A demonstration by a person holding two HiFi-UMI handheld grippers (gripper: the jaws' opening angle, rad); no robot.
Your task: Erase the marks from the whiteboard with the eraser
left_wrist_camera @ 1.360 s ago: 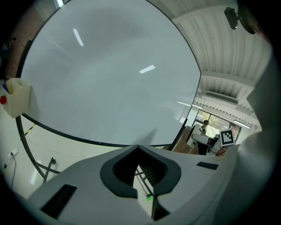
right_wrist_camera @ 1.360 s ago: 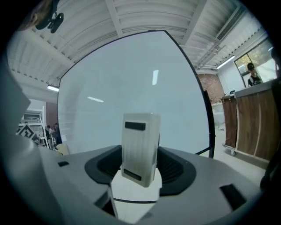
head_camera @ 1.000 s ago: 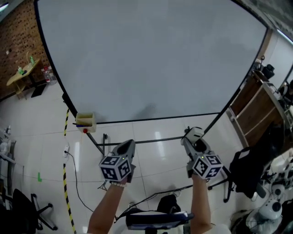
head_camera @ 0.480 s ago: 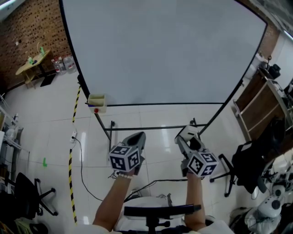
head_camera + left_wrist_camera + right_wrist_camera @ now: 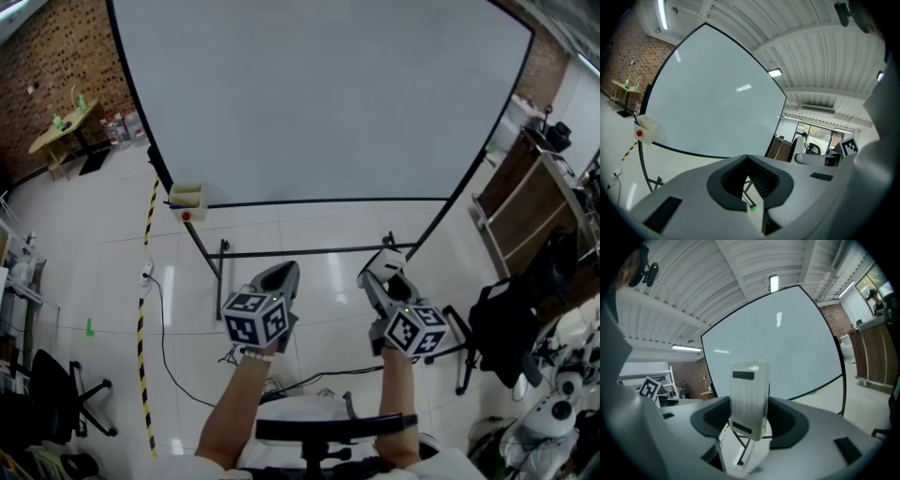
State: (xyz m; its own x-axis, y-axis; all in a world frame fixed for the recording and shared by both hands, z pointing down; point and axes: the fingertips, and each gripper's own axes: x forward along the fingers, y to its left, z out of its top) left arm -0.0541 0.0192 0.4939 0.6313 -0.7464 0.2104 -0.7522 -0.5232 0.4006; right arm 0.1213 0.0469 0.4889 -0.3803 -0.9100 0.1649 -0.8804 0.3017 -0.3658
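Observation:
A large whiteboard (image 5: pixel 319 94) on a black frame fills the upper head view; its surface looks plain grey-white with no marks that I can make out. The board (image 5: pixel 708 108) also shows in the left gripper view and the board (image 5: pixel 787 357) in the right gripper view. My right gripper (image 5: pixel 386 272) is shut on a white eraser (image 5: pixel 749 397), which stands upright between the jaws. My left gripper (image 5: pixel 279 277) is shut with nothing in it, its jaws meeting (image 5: pixel 747 161). Both grippers hang below the board's bottom edge, well short of it.
A small beige tray (image 5: pixel 187 199) with a red knob hangs at the board's lower left corner. The stand's crossbar (image 5: pixel 300 251) runs under the board. A wooden cabinet (image 5: pixel 539 206) and a black chair (image 5: pixel 497 328) stand at the right, a yellow-black floor line (image 5: pixel 142 319) at the left.
The view has swung from side to side, and the board's bottom edge sits higher than a second ago. Both grippers keep about the same place and hold; the eraser stays in the right one.

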